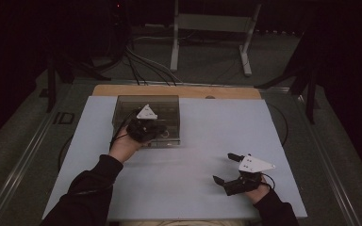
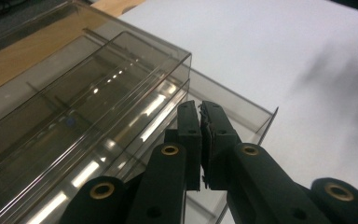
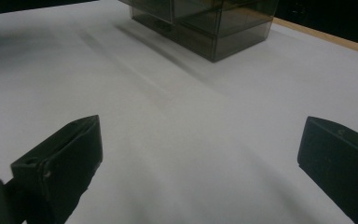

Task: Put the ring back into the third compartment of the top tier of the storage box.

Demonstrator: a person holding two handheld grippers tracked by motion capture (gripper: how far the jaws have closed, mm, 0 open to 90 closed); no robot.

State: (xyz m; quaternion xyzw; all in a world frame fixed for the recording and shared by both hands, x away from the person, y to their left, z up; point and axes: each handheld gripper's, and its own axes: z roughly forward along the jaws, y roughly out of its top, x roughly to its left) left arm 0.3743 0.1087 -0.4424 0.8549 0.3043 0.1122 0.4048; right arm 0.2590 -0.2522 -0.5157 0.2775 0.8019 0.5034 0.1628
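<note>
Your left gripper (image 1: 156,133) rests at the front of a smoky clear plastic drawer box (image 1: 146,107), which sits toward the far left of the pale blue table mat (image 1: 217,136). In the left gripper view its jaws are pressed together at the front edge of a drawer (image 2: 242,109) that stands pulled slightly out of the box; whether they pinch anything cannot be told. Your right gripper (image 1: 226,168) hovers near the mat's front right, well apart from the box, its jaws spread wide and empty.
</note>
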